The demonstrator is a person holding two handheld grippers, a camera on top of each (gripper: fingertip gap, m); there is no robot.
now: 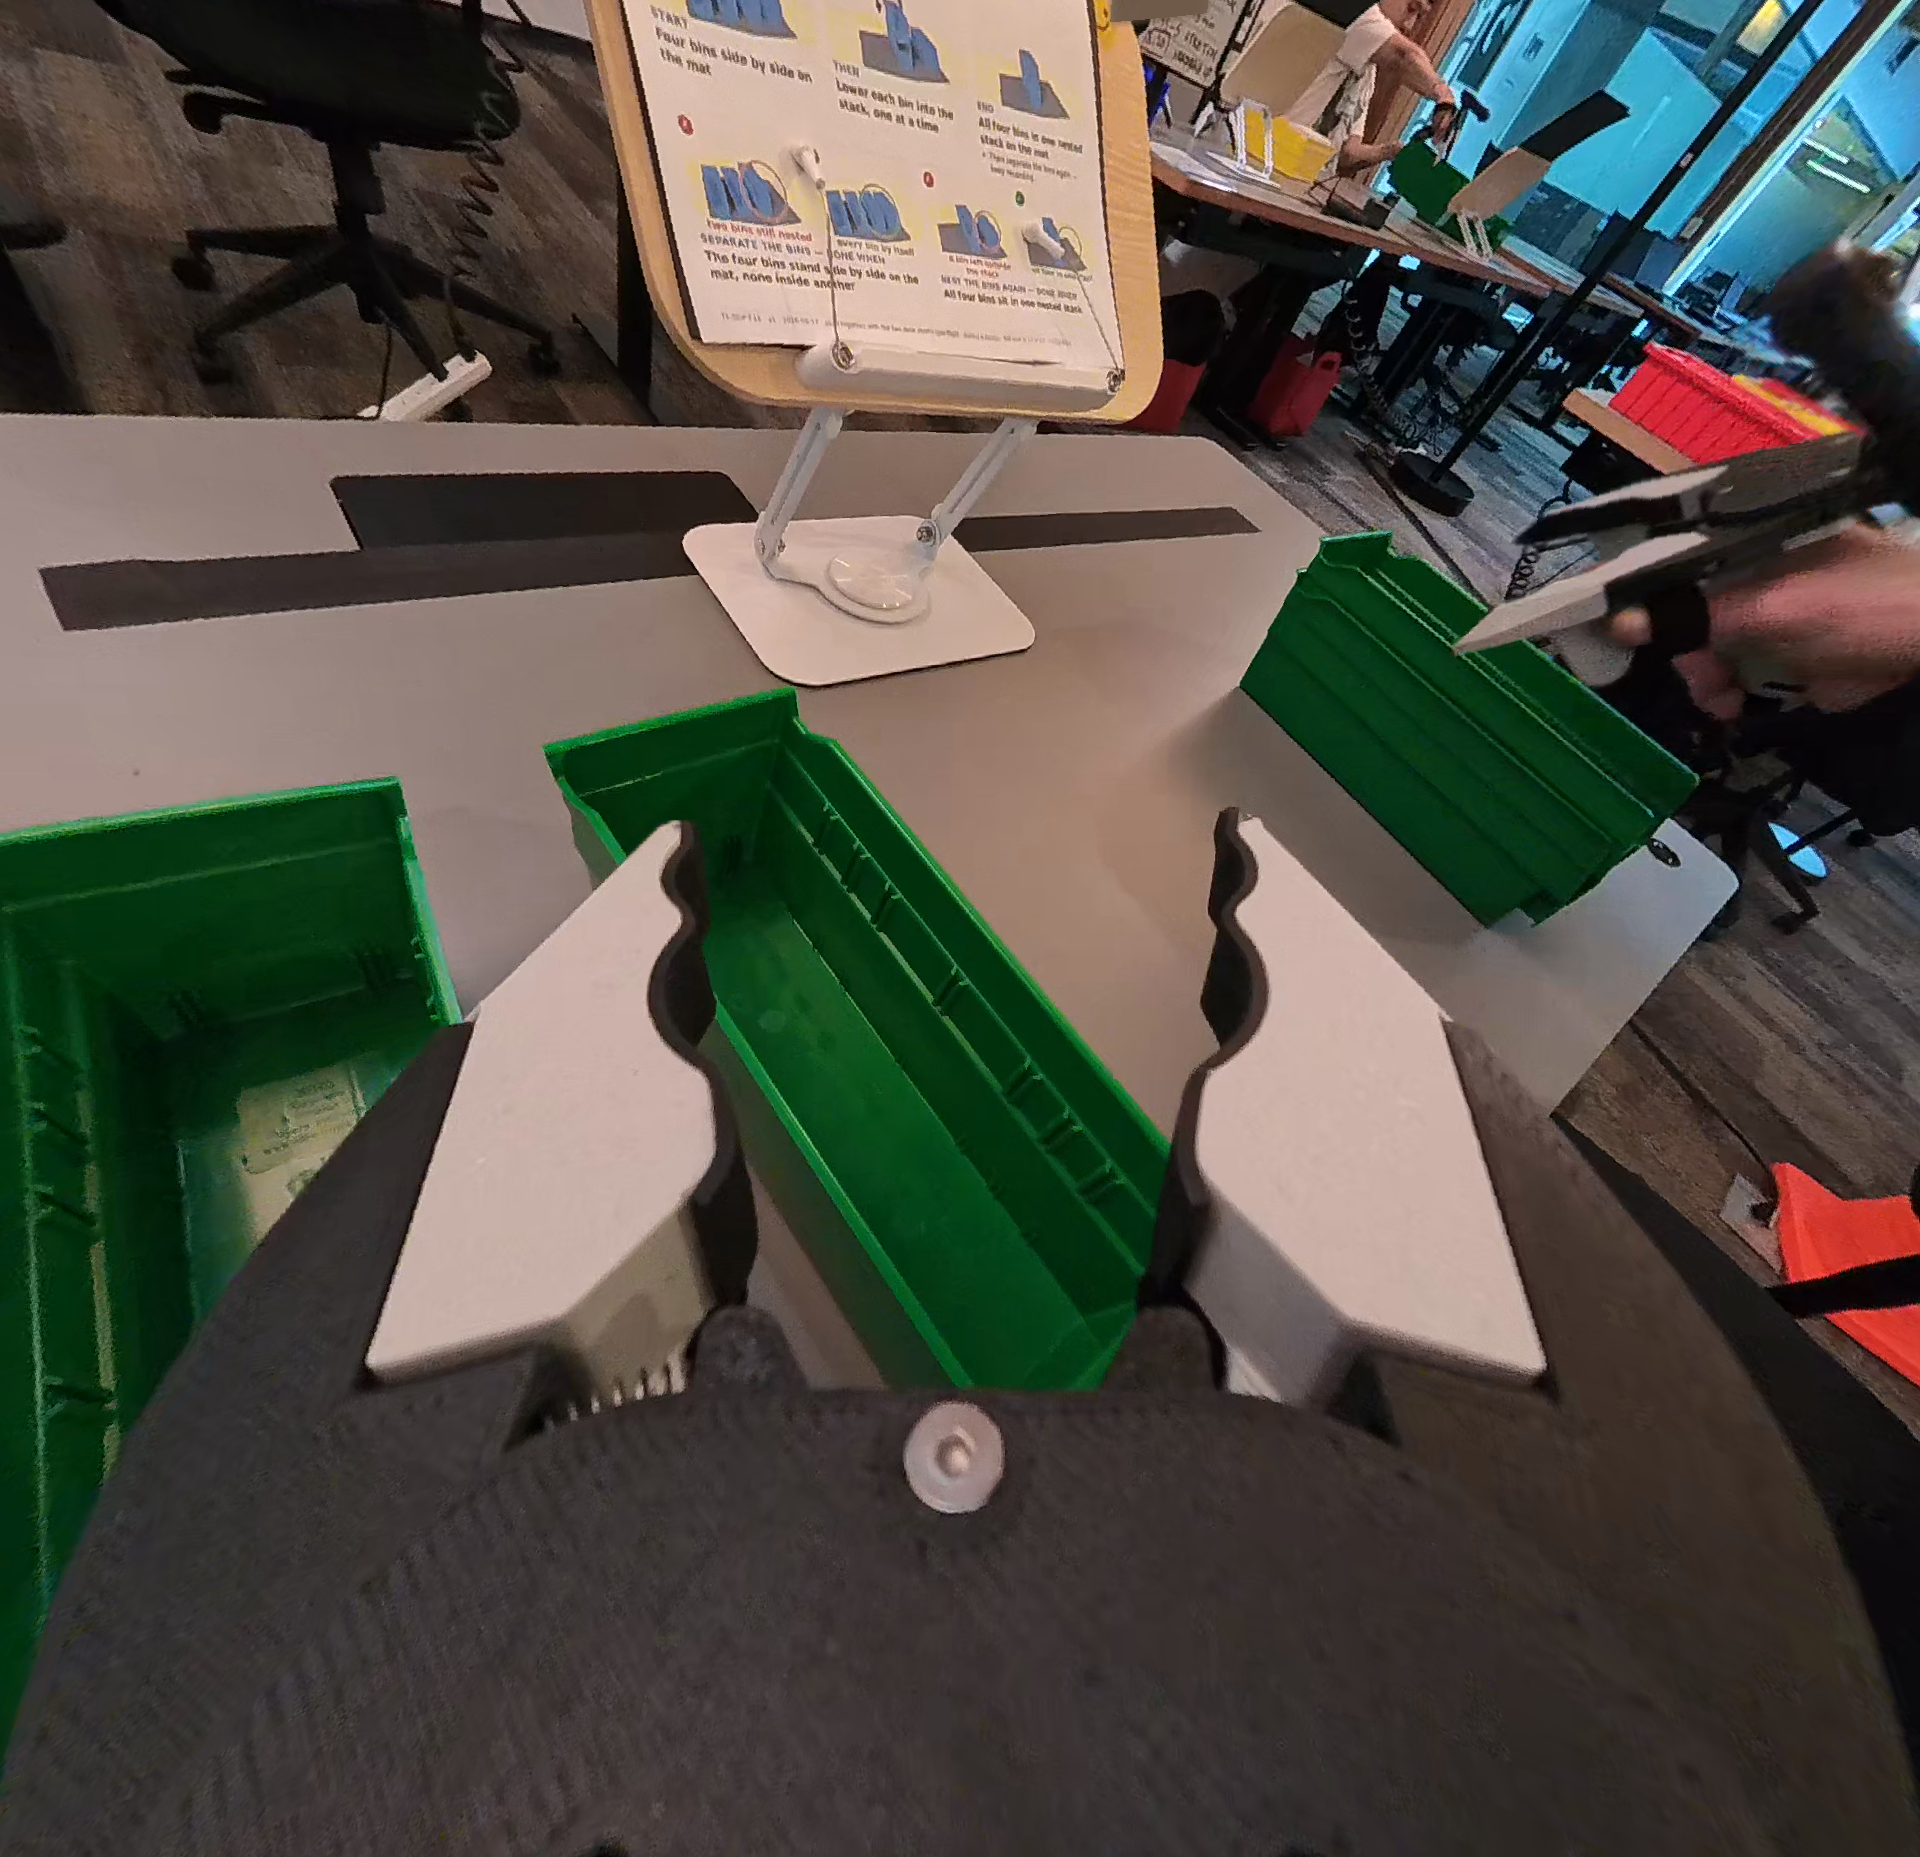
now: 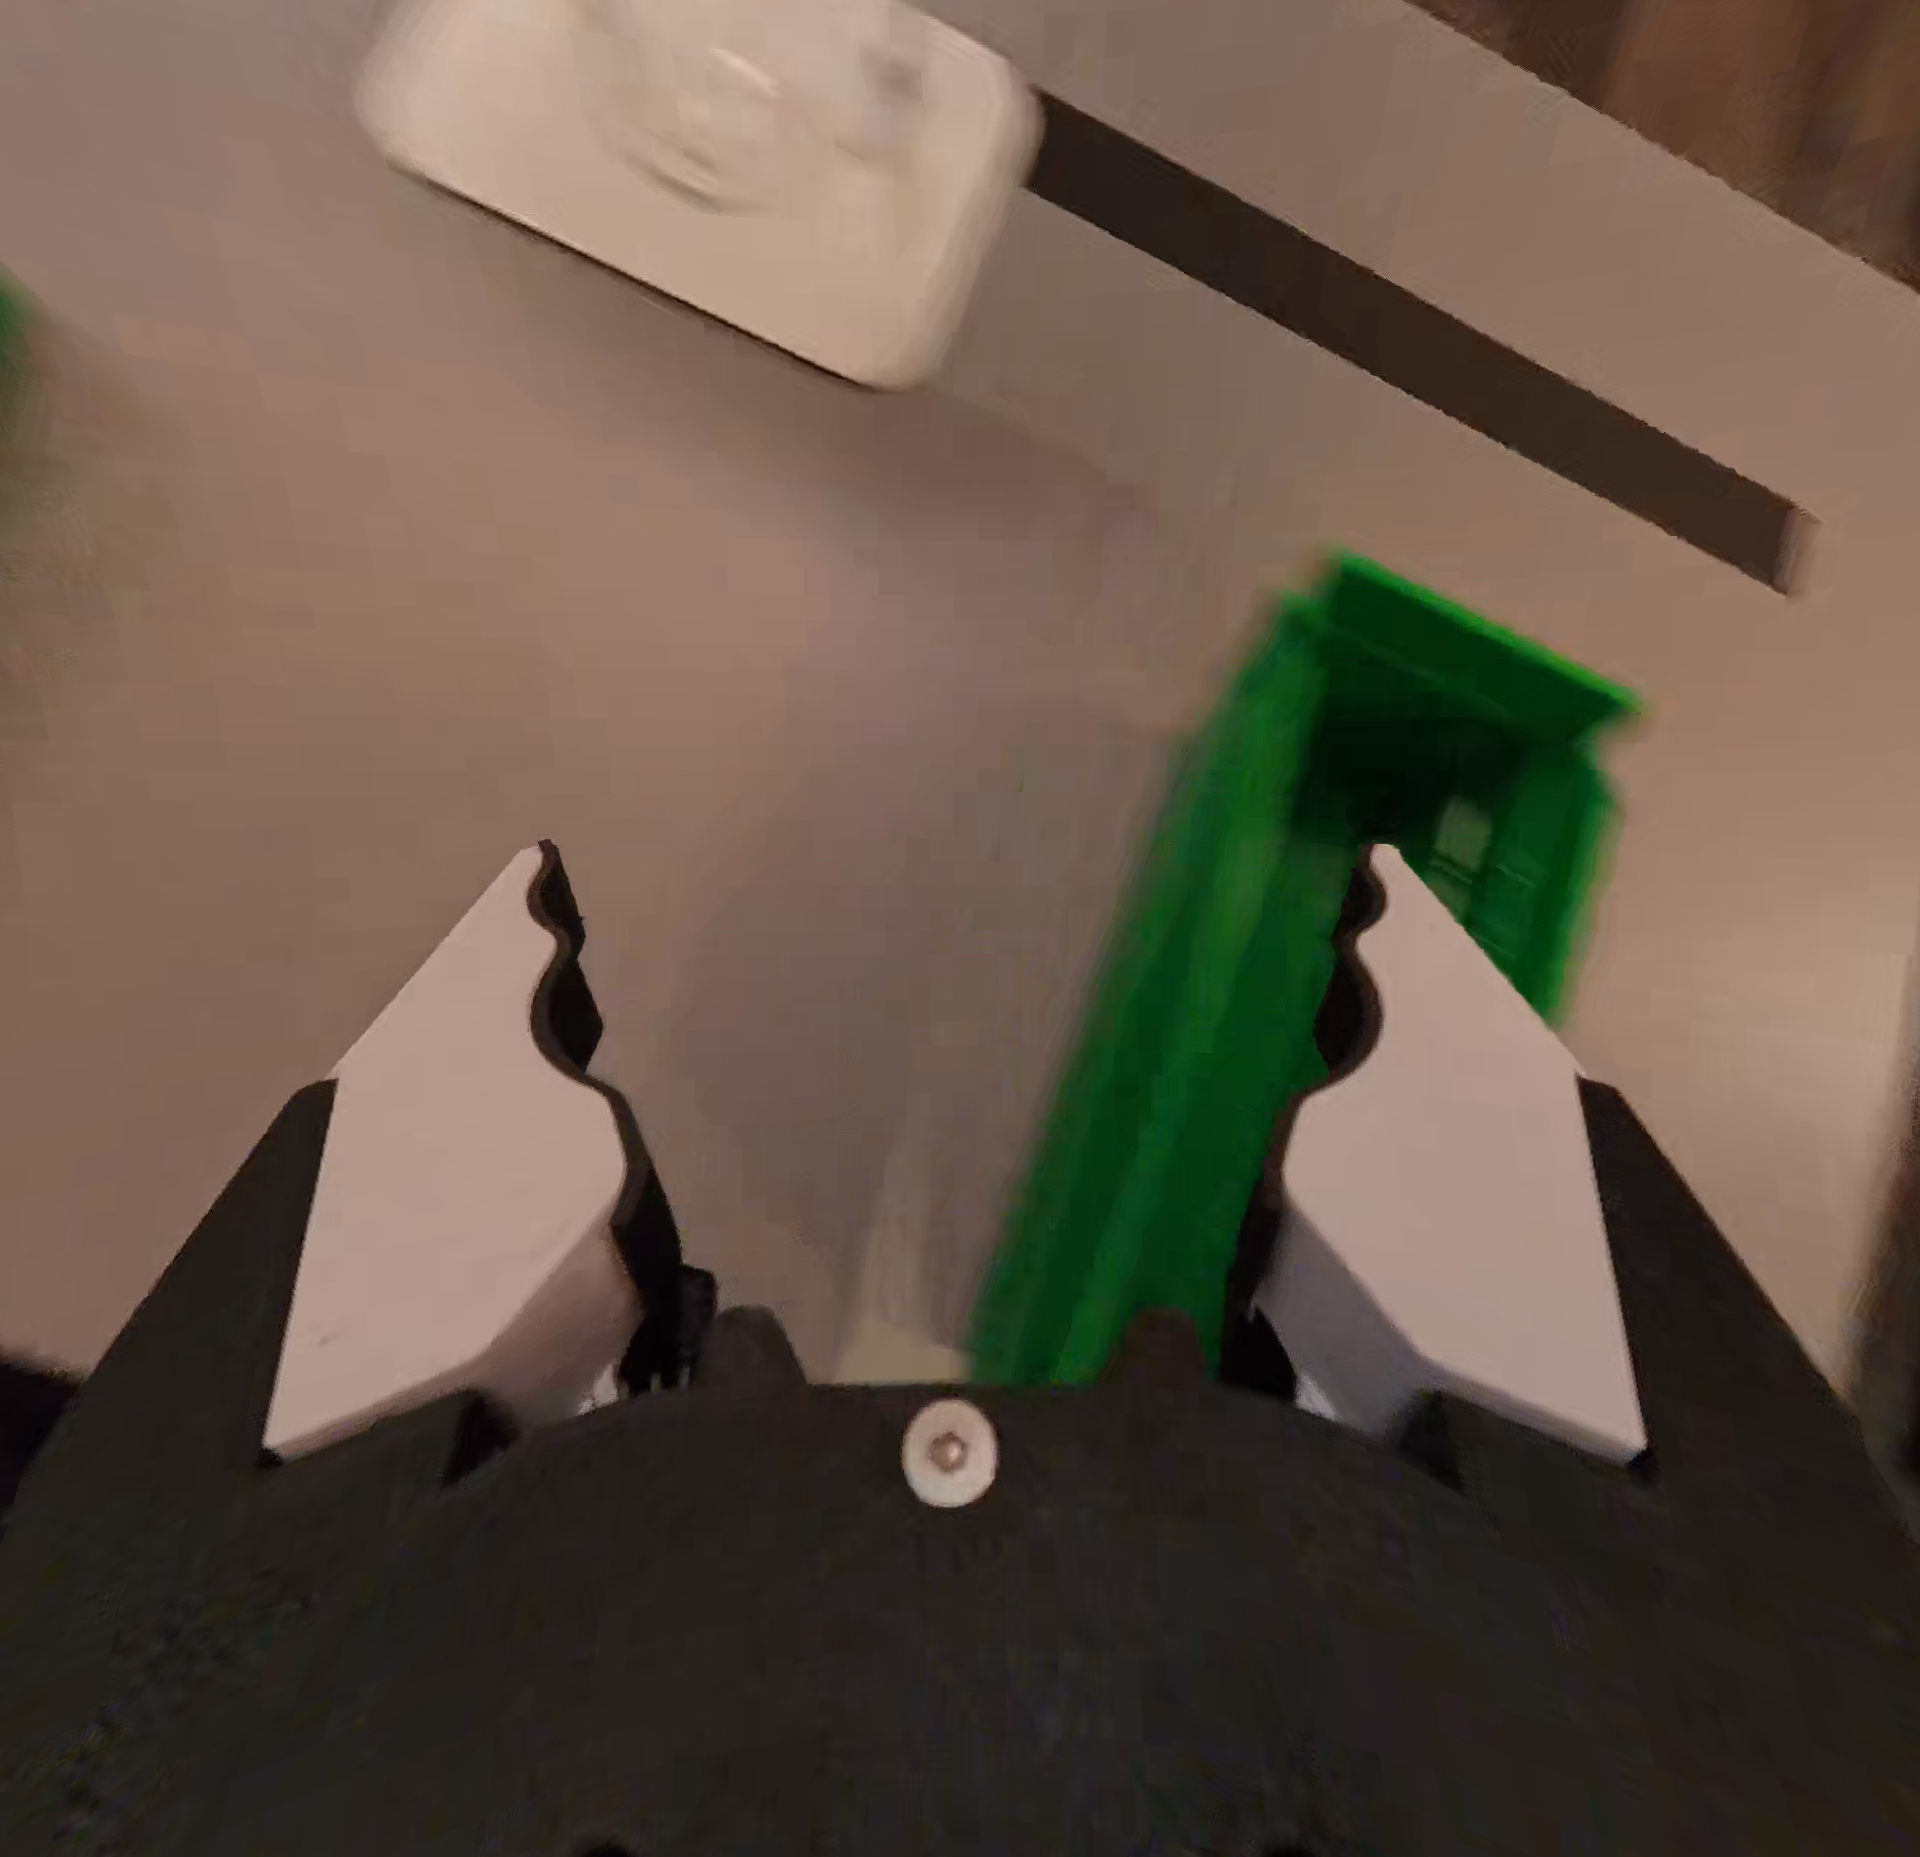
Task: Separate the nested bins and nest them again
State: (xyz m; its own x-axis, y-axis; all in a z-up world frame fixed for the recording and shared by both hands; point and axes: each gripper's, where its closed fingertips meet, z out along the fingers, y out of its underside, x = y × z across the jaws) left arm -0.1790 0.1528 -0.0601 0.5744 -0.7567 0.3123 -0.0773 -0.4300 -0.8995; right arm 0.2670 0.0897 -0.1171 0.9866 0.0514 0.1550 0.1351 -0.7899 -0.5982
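Observation:
Green plastic bins stand on a grey table (image 1: 1091, 768). A single narrow bin (image 1: 914, 1059) lies under my left gripper (image 1: 956, 831), which is open and empty above it. Another single bin (image 1: 208, 976) sits at the left. A nested stack of bins (image 1: 1455, 747) stands at the table's right edge. My right gripper (image 1: 1496, 592), held in a hand, hovers open above that stack. In the blurred right wrist view the right gripper (image 2: 961, 851) is open and empty, and the nested stack (image 2: 1174, 1028) lies between its fingers, towards the right one.
A white stand (image 1: 862, 602) holding an instruction sheet (image 1: 873, 145) stands at the back middle; its base also shows in the right wrist view (image 2: 707, 145). Black tape strips (image 1: 416, 560) cross the table. An office chair (image 1: 312, 93) and other workbenches are beyond.

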